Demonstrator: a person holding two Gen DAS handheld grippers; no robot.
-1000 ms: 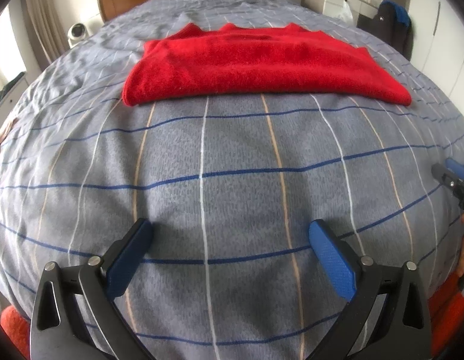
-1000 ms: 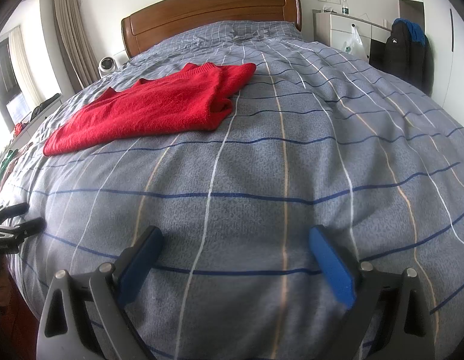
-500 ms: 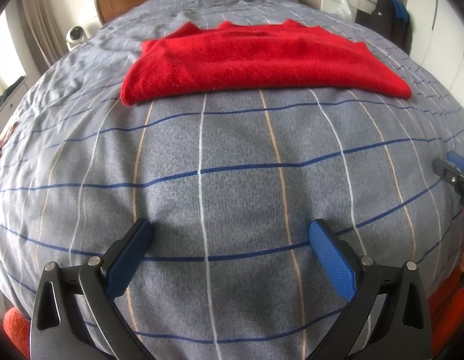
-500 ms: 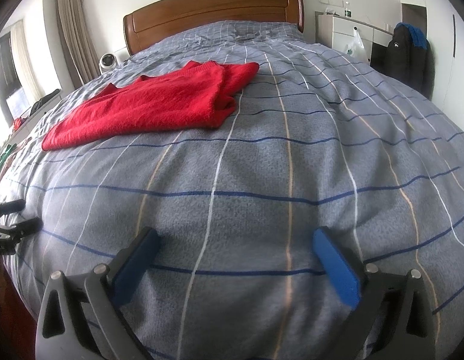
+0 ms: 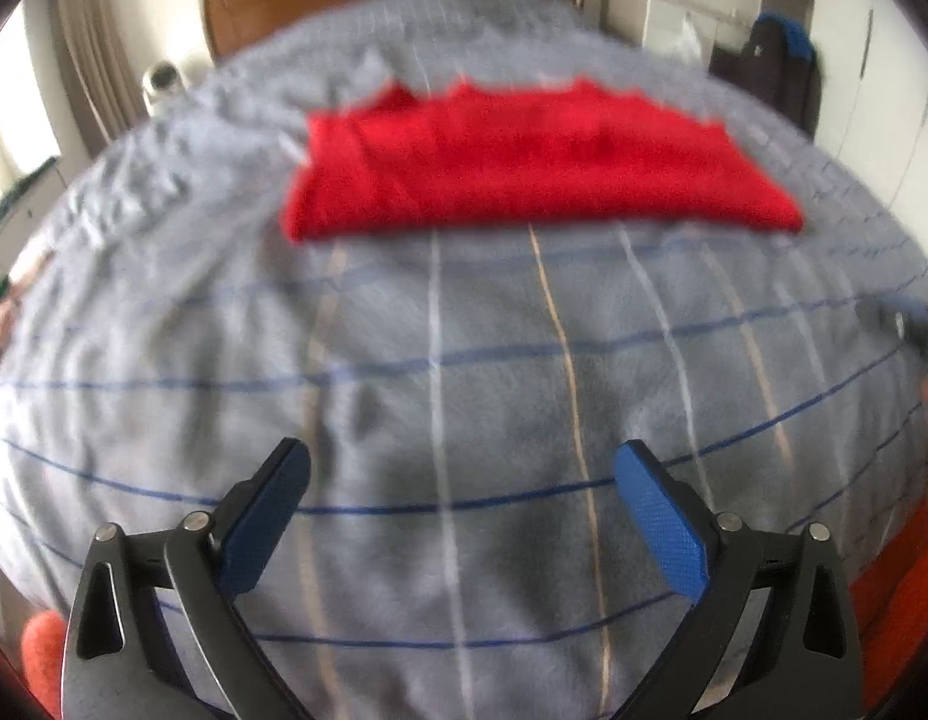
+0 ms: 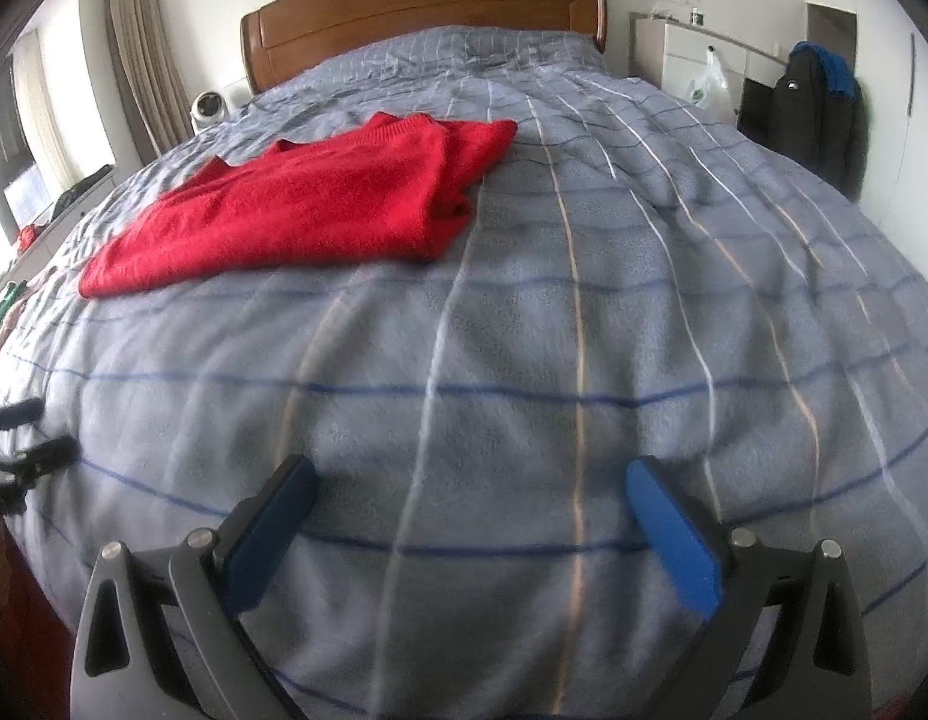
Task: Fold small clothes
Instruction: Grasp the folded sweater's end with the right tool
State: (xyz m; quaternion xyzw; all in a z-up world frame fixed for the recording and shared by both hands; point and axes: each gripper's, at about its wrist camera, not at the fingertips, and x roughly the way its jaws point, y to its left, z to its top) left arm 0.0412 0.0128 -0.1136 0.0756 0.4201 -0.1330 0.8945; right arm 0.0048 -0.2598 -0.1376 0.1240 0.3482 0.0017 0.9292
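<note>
A red knitted sweater (image 5: 524, 168) lies folded flat on the grey checked bed cover (image 5: 464, 372), in the far middle of the blurred left wrist view. In the right wrist view the sweater (image 6: 308, 210) lies far left. My left gripper (image 5: 461, 468) is open and empty, low over the cover near the bed's front edge, well short of the sweater. My right gripper (image 6: 473, 480) is open and empty, also over bare cover. The right gripper shows at the right edge of the left wrist view (image 5: 902, 324); the left gripper shows at the left edge of the right wrist view (image 6: 20, 444).
A wooden headboard (image 6: 422, 6) stands at the far end of the bed. A white fan (image 6: 209, 105) sits at the far left. A white cabinet (image 6: 686, 60) and dark hanging clothes (image 6: 818, 102) stand at the right. Orange fabric (image 5: 890, 588) shows below the bed's front edge.
Both grippers have tilted up and drawn back a little, so the sweater sits lower and farther in view. The left wrist view is now blurred by motion. Both stay open.
</note>
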